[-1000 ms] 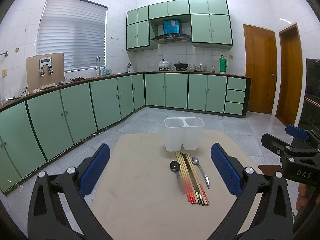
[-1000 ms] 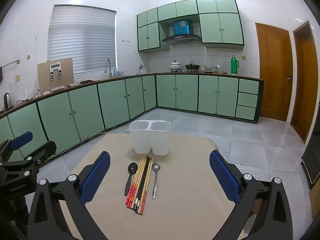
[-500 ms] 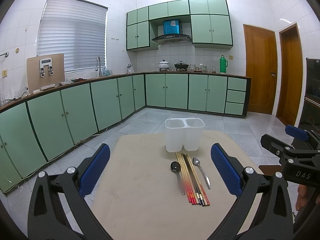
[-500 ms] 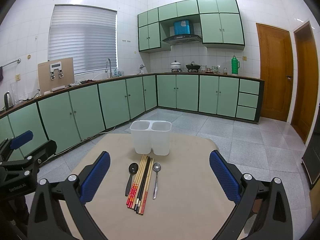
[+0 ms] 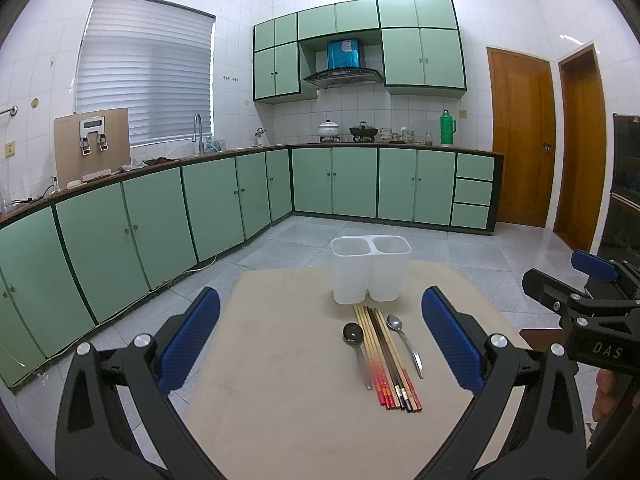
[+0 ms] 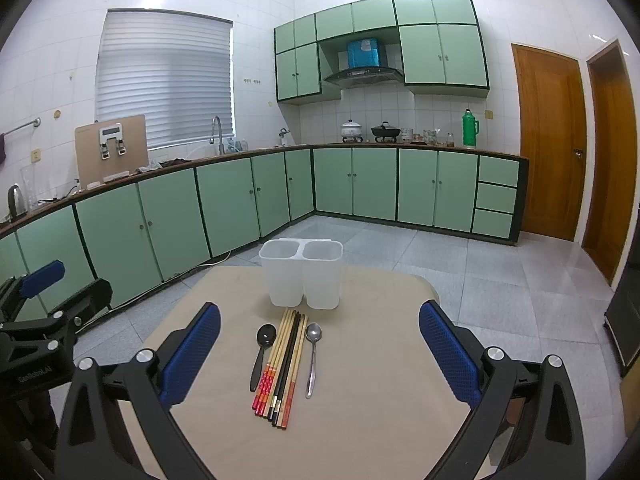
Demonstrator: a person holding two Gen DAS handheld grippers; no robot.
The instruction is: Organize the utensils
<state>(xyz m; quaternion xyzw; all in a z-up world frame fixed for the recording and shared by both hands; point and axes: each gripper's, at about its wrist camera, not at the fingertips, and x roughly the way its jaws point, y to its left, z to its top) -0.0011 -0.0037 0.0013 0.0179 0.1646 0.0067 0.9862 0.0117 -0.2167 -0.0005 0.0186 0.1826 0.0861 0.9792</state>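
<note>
A white two-compartment holder (image 5: 371,269) (image 6: 301,273) stands upright at the far side of the beige table (image 5: 280,380) (image 6: 380,380); both compartments look empty. In front of it lie a black spoon (image 5: 356,346) (image 6: 262,350), several chopsticks (image 5: 386,360) (image 6: 284,364) in a bundle, and a silver spoon (image 5: 404,342) (image 6: 312,350). My left gripper (image 5: 320,336) hovers open, left of and short of the utensils. My right gripper (image 6: 320,340) also hangs open, with the utensils lying below between its blue pads. Neither holds anything.
Green cabinets (image 5: 160,224) run along the left and back walls under a counter with a sink, pots and a green flask (image 5: 448,128). Two wooden doors (image 6: 548,160) stand at the right. Grey tiled floor (image 6: 460,264) surrounds the table.
Both views have shifted very slightly; the utensils and holder have not moved, and both grippers stay open.
</note>
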